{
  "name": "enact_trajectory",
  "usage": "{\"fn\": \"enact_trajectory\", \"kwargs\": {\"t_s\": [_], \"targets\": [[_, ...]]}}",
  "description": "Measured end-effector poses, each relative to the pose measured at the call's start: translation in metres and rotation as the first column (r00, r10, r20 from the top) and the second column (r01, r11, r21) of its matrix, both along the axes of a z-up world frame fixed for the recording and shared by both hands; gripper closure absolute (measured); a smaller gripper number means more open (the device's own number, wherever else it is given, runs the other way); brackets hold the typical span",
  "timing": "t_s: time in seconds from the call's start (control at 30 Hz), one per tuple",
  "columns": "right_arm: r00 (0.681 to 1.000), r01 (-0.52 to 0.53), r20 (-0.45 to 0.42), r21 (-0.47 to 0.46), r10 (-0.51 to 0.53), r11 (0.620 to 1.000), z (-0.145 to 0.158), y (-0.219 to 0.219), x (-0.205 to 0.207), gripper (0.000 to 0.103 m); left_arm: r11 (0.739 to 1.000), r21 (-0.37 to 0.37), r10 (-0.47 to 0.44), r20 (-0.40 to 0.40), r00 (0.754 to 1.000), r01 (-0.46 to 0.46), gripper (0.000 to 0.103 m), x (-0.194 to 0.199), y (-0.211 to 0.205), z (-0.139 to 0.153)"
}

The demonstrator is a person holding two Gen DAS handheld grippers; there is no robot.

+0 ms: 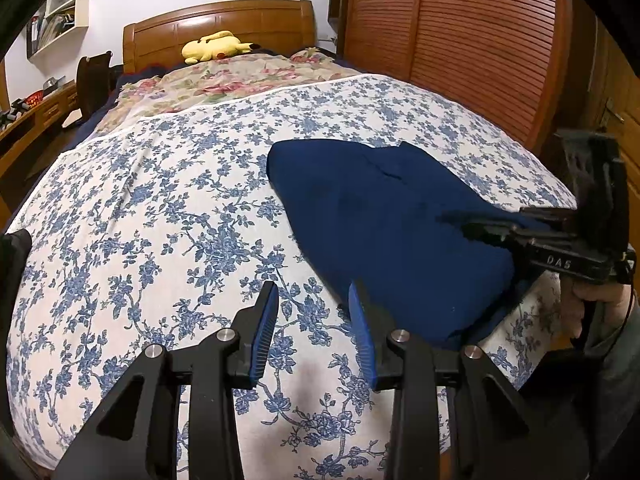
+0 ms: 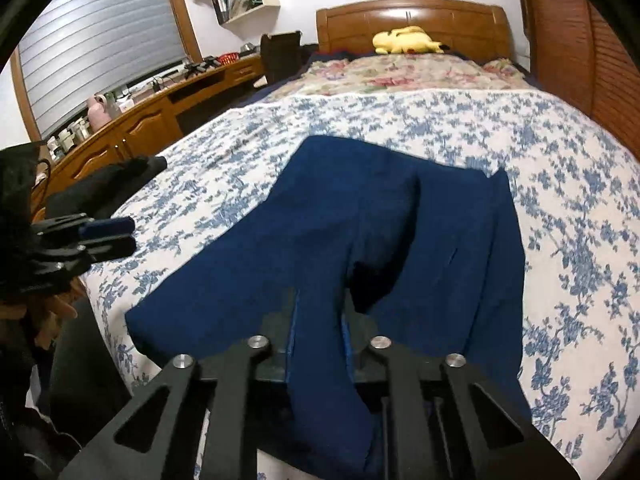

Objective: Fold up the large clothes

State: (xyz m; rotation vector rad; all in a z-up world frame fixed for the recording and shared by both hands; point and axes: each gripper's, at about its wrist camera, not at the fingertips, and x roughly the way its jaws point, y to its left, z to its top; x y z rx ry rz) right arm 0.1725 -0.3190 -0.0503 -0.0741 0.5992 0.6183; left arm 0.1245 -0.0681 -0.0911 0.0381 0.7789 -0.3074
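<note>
Navy garment (image 2: 360, 240) lies spread on the bed (image 1: 160, 208), on the blue-flowered sheet, toward the side nearest the louvred wardrobe (image 1: 460, 48); its near hem rises in a fold into the right gripper (image 2: 320, 324), whose 2 fingers are clamped together on that cloth. Left gripper (image 1: 314, 328) hangs over bare sheet just beside the garment's near-left edge, fingers (image 1: 264, 332) apart with nothing between them, the right-hand finger close to the cloth, contact unclear. Yellow plush (image 1: 214, 46) sits by the headboard (image 1: 220, 24), well apart from the garment.
</note>
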Motion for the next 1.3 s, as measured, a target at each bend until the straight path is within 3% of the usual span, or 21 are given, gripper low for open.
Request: {"fn": "enact_trajectory", "kwargs": {"t_s": [0.17,0.27,0.47,0.67,0.77,0.9,1.03,1.3], "targets": [[0.989,0.057,0.133,0.054,-0.064,0.997,0.023,-0.017,-0.025,0.092,1.0,0.001,-0.017,0.01,1.0,0.017,0.066,0.0,-0.007,0.004],[0.982,0.089,0.16,0.098,-0.104,0.991,0.033,-0.042,-0.035,0.093,1.0,0.0,-0.025,0.018,1.0,0.025,0.066,0.0,-0.012,0.008],[0.968,0.216,0.109,0.086,-0.224,0.973,0.021,-0.087,-0.043,0.092,0.999,-0.002,-0.048,0.034,0.998,0.048,0.066,-0.001,-0.025,0.014],[0.979,0.203,0.001,-0.022,-0.203,0.979,-0.011,-0.086,-0.041,0.091,0.997,-0.006,-0.071,0.045,0.996,0.071,0.066,0.0,-0.04,0.018],[0.973,0.23,0.048,-0.058,-0.227,0.972,-0.004,-0.079,-0.047,0.081,0.997,-0.009,-0.074,0.048,0.996,0.074,0.066,-0.001,-0.042,0.019],[0.959,0.262,0.118,-0.012,-0.259,0.965,0.016,-0.077,-0.059,0.056,0.997,-0.004,-0.071,0.05,0.996,0.071,0.066,-0.002,-0.042,0.02],[0.972,0.178,0.146,0.061,-0.185,0.982,0.023,-0.066,-0.073,0.056,0.998,-0.007,-0.062,0.055,0.997,0.062,0.066,-0.004,-0.037,0.021],[0.993,-0.037,0.117,0.055,0.03,0.998,0.018,-0.001,-0.081,0.056,0.999,-0.009,-0.038,0.054,0.998,0.038,0.066,-0.005,-0.024,0.019]]}}
